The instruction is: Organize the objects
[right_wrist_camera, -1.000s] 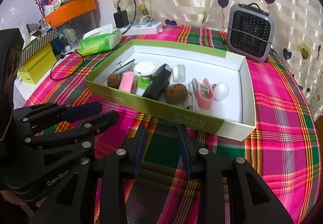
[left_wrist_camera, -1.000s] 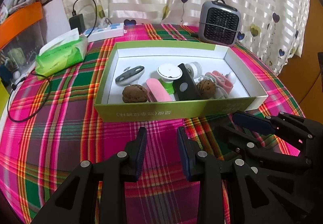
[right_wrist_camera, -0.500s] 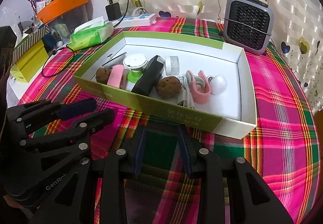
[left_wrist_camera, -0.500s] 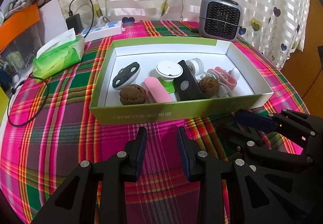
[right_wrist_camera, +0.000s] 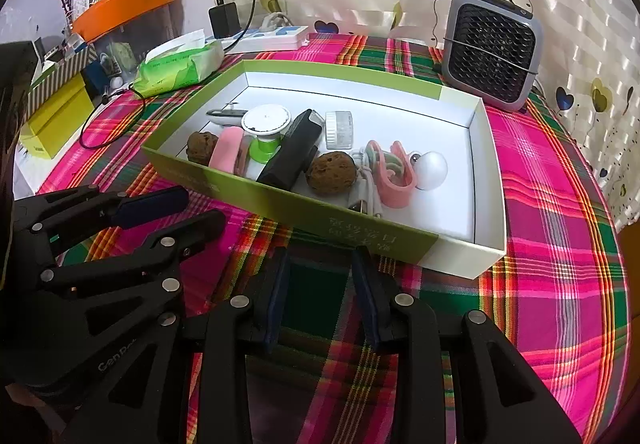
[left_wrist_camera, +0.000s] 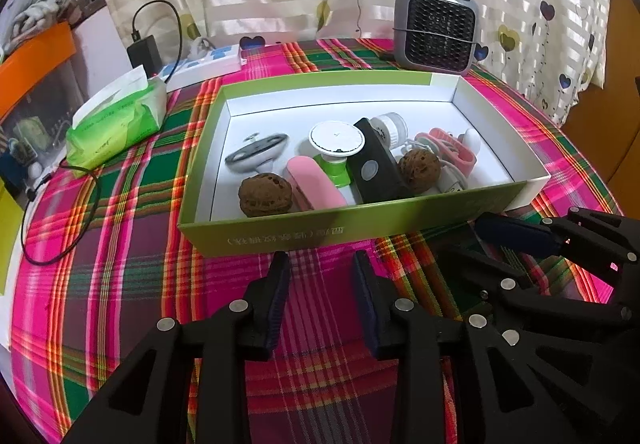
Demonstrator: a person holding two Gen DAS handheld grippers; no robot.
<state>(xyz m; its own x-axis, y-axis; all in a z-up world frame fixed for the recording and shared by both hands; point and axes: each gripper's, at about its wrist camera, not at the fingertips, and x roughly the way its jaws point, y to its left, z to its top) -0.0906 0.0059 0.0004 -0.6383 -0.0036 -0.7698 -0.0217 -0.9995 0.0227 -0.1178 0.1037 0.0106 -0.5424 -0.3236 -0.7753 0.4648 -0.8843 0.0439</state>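
Note:
A green box with a white inside [left_wrist_camera: 320,232] [right_wrist_camera: 280,195] lies on the plaid cloth. It holds two walnuts [left_wrist_camera: 264,195] [left_wrist_camera: 418,165], a pink case [left_wrist_camera: 316,189], a white disc on a green stand [left_wrist_camera: 336,137], a black block [left_wrist_camera: 376,167], a grey-white gadget [left_wrist_camera: 256,151], a small jar [right_wrist_camera: 339,129], a pink clip with cable [right_wrist_camera: 394,173] and a white ball [right_wrist_camera: 431,168]. My left gripper [left_wrist_camera: 320,264] [right_wrist_camera: 188,211] hovers in front of the box, jaws opening, nothing between them. My right gripper [right_wrist_camera: 322,260] [left_wrist_camera: 484,248] stands beside it, open and holding nothing.
A grey fan heater [left_wrist_camera: 436,29] stands behind the box. A green tissue pack [left_wrist_camera: 116,123], a power strip [left_wrist_camera: 204,63] with a charger, and a black cable [left_wrist_camera: 60,228] lie to the left. A yellow box [right_wrist_camera: 52,119] and an orange tray [right_wrist_camera: 124,5] sit beyond the table's left edge.
The grey-white gadget in the box has tipped to a different angle. Both grippers stay in front of the box; the views have tilted slightly.

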